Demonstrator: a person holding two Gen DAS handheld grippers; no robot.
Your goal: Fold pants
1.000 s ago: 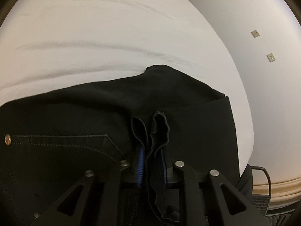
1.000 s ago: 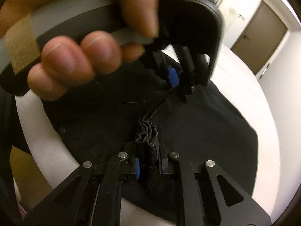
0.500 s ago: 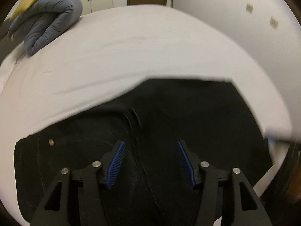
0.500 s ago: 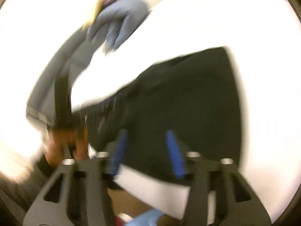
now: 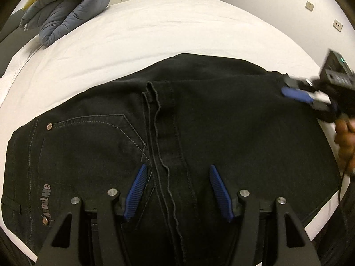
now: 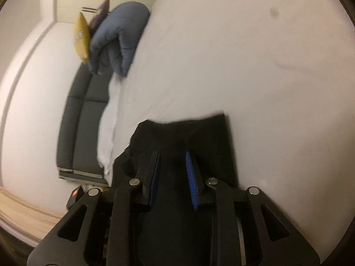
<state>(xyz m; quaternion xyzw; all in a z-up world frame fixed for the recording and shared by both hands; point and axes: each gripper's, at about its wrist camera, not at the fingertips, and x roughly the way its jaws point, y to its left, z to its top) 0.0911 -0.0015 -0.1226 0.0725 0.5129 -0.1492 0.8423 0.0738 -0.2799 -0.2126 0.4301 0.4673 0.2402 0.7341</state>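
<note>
Black pants [image 5: 199,133] lie folded flat on the white bed [image 5: 155,33], with a pocket and rivets on the left half and the leg hems across the middle. My left gripper [image 5: 177,190] is open and empty just above them. My right gripper [image 6: 173,173] is open and empty over the pants [image 6: 188,137] at their right end. It also shows in the left wrist view [image 5: 310,97], held by a hand at the right edge.
A rolled grey-blue duvet [image 5: 66,8] lies at the bed's far left corner, with yellow and purple cushions [image 6: 81,36] beside it. A dark grey sofa [image 6: 82,119] stands alongside the bed. The bed's near edge runs just under the pants.
Both grippers were shut on the pants' hems a second ago. They have let go, opened and drawn back, and the pants now lie flat on the bed.
</note>
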